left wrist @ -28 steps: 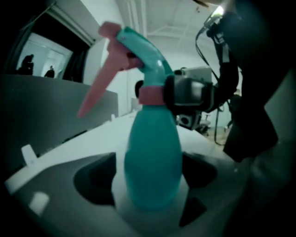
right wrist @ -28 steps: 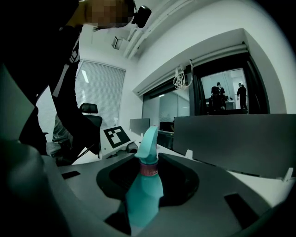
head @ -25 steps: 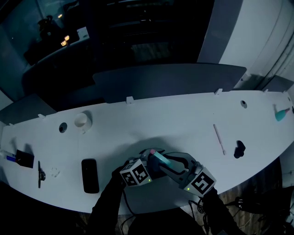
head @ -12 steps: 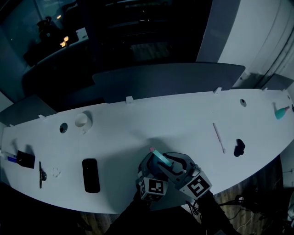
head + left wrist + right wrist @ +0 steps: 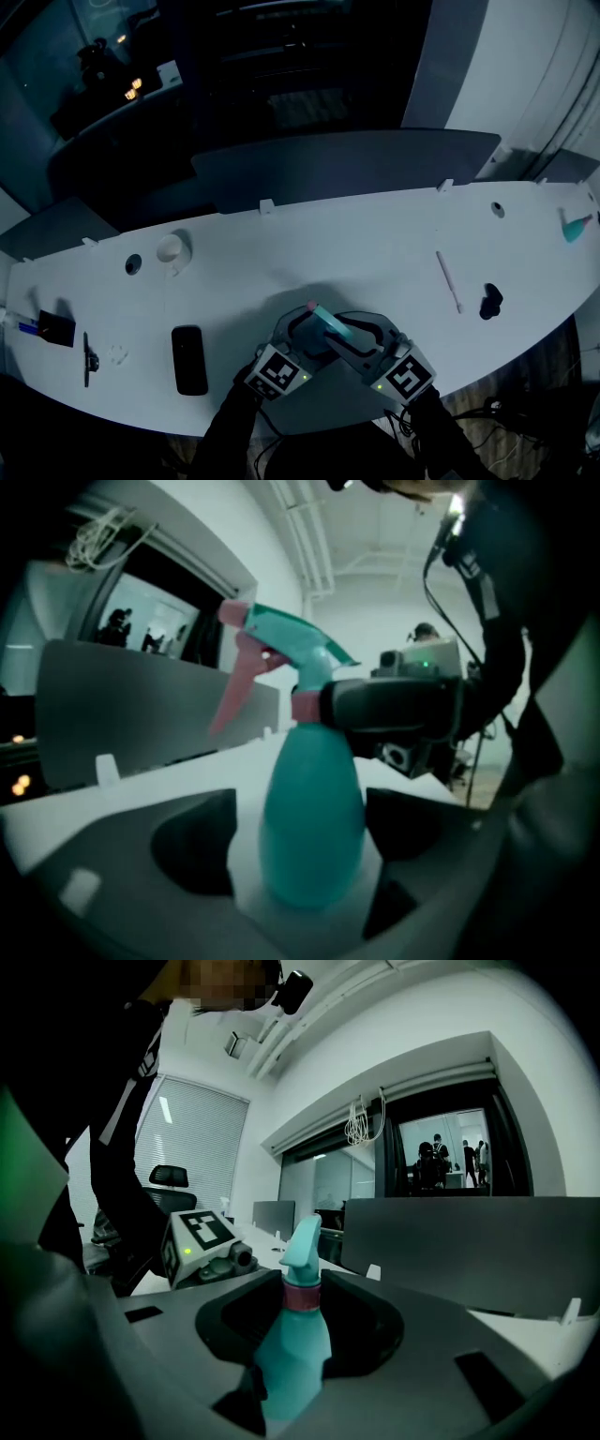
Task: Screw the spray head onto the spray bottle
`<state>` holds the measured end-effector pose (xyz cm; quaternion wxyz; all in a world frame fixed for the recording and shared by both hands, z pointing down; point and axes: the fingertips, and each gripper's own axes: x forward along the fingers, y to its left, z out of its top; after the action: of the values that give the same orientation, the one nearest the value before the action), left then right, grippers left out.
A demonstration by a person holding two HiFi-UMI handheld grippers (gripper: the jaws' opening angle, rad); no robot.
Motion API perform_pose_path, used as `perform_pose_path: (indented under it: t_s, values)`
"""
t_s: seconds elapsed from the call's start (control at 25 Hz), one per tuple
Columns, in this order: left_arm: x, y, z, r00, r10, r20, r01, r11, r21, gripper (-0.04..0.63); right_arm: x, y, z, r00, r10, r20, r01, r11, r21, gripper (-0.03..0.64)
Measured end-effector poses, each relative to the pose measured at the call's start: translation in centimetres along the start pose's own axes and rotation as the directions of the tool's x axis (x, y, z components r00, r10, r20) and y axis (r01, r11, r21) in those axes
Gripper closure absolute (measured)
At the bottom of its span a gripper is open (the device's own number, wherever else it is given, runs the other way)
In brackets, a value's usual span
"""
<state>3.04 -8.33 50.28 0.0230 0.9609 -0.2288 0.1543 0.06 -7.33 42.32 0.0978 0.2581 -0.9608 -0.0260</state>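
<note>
Tightening is judged in hand: bottle (image 5: 330, 325), head (image 5: 281, 635) seated, is pinched by right tongs (image 5: 302, 1335) at counter (image 5: 375, 244) edge; left tongs (image 5: 305, 846), just opened, spread round its body, must be re-closed for 1 more twist.

Office: desk partition (image 5: 347, 167), swivel chair (image 5: 174, 1179)

**Grippers meet at table's near edge**

Teal spray bottle (image 5: 330, 324) sits tilted between the left gripper (image 5: 302, 336), its jaws just opening around the bottle, and the right gripper (image 5: 354, 339). On the white table (image 5: 375, 244): black slab (image 5: 188, 359), cup (image 5: 169, 247), pink stick (image 5: 448, 281).
</note>
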Motion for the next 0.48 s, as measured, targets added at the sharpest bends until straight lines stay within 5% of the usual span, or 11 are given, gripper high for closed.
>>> perform_pose_path:
  t_s: [0.08, 0.24, 0.36, 0.48]
  values:
    - [0.5, -0.4, -0.3, 0.992, -0.114, -0.055, 0.116, 0.993, 0.034, 0.156, 0.0, 0.0, 0.0, 1.000, 0.007, -0.003, -0.007, 1.000, -0.002, 0.480]
    - [2.0, -2.2, -1.1, 0.939, -0.318, -0.132, 0.330, 0.941, 0.077, 0.160, 0.0, 0.2, -0.1, 1.000, 0.024, -0.012, -0.024, 1.000, -0.015, 0.480]
    - [2.1, -2.1, -0.9, 0.944, -0.310, -0.116, 0.319, 0.945, 0.075, 0.190, 0.1, 0.2, -0.1, 1.000, 0.013, -0.002, -0.013, 1.000, 0.003, 0.480]
    - [2.3, -1.6, -0.7, 0.979, -0.179, -0.095, 0.185, 0.981, 0.059, 0.192, 0.0, 0.2, 0.0, 1.000, 0.007, 0.000, -0.007, 1.000, -0.001, 0.480]
